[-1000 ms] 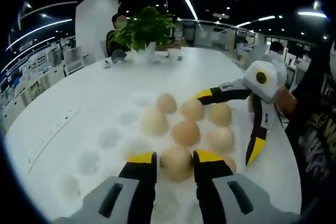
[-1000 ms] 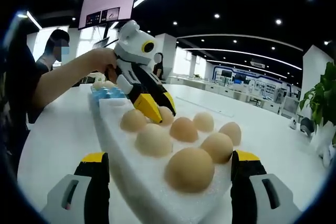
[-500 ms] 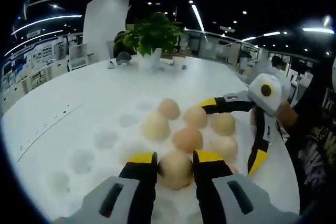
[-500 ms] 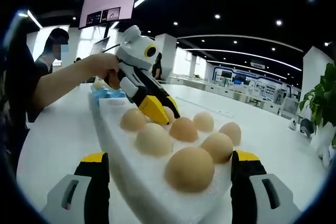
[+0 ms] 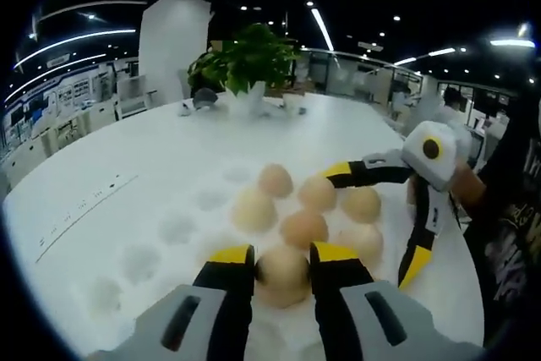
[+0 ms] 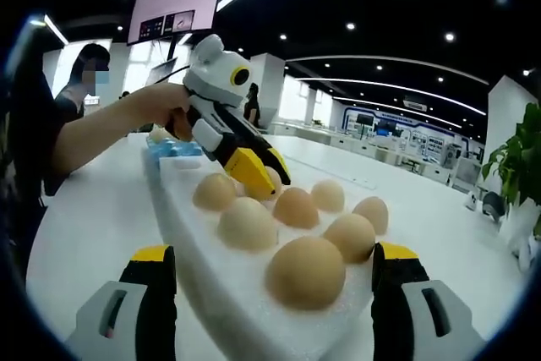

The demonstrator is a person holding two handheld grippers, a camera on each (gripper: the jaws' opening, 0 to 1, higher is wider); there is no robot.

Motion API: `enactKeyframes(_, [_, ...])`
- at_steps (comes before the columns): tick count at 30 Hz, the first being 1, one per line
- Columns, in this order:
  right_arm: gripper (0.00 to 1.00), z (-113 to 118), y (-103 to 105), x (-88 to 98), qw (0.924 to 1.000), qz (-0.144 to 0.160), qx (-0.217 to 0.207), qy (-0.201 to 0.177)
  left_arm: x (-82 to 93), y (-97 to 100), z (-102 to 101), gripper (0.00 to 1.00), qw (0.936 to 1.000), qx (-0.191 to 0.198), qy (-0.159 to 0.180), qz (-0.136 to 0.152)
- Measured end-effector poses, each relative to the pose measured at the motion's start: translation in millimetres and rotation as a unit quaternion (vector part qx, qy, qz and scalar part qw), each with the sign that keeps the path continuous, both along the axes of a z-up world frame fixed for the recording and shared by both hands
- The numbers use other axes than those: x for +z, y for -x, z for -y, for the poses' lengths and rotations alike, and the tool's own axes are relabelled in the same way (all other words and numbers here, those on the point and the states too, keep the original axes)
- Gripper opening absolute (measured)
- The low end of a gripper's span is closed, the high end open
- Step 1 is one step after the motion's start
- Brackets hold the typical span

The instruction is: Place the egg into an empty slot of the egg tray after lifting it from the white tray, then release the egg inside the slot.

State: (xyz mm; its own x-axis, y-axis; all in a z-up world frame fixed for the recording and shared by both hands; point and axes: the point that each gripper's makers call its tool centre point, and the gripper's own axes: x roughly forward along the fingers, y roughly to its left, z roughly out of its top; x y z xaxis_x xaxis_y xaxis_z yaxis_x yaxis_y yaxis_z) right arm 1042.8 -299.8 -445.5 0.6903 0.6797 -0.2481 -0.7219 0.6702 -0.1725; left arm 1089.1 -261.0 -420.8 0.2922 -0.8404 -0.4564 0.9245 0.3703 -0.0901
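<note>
Our left gripper (image 5: 281,261) is clamped on an egg (image 5: 282,273), held just above the white foam tray (image 5: 144,234). Our right gripper (image 6: 275,272) stands spread wide, straddling that tray's end. The blue egg tray (image 6: 173,149) lies beyond the left gripper, nearer it.

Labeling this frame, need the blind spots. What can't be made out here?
- Left gripper view: the underside of the egg between the left tool tips is hidden by those tips, so whether it has left the white tray is unclear.
- Right gripper view: the blue egg tray is mostly hidden behind the hand and the tool it holds; free slots unreadable.
- Right gripper view: the right tool straddles the white tray's end; contact unclear.
</note>
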Motion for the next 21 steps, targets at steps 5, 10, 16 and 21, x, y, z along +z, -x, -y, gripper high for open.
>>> enactKeyframes(5, [1.0,1,0,-0.2,1.0,0.0,-0.001,0.001,5.6,-1.6,-3,0.25,0.9999,0.011,0.013,-0.001])
enactKeyframes(10, [1.0,0,0,0.0,1.0,0.001,-0.001,0.001,16.3,-3.4,-10,0.25,0.9992,0.027,0.028,0.006])
enactKeyframes(16, [1.0,0,0,0.2,1.0,0.002,-0.002,0.0,23.9,-5.5,-21,0.25,0.9982,0.046,0.036,0.015])
enactKeyframes(21, [1.0,0,0,0.2,1.0,0.002,-0.002,0.0,26.2,-6.1,-33,0.25,0.9971,0.064,0.037,0.019])
